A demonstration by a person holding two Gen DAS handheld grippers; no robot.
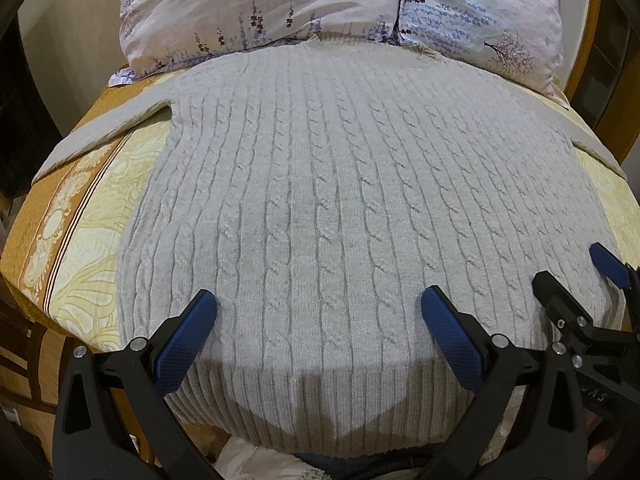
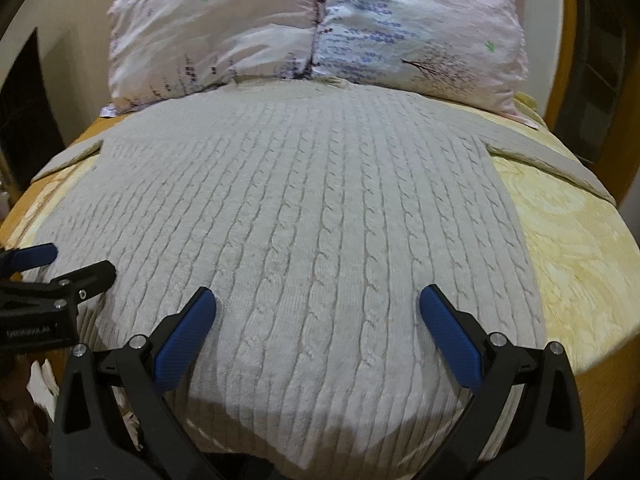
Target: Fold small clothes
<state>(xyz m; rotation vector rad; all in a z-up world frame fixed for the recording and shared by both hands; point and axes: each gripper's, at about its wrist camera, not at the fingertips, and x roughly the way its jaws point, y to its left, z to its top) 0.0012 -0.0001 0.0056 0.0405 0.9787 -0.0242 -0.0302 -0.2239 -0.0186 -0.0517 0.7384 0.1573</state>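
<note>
A light grey cable-knit sweater [image 1: 320,184] lies flat on the bed, its collar at the far end by the pillow and its ribbed hem nearest me. It also fills the right wrist view [image 2: 304,208]. Its sleeves stretch out to the left [image 1: 100,132] and to the right [image 2: 552,156]. My left gripper [image 1: 319,308] is open, empty, just above the hem on the left side. My right gripper [image 2: 318,306] is open, empty, above the hem on the right side. The right gripper also shows in the left wrist view [image 1: 572,276], and the left gripper in the right wrist view [image 2: 72,264].
A pale floral pillow [image 1: 340,8] lies at the head of the bed, touching the sweater's collar. The bedspread [image 1: 80,216] is yellow and orange with a pattern. A wooden bed frame [image 2: 560,40] stands at the right. White cloth [image 1: 256,464] lies below the near edge.
</note>
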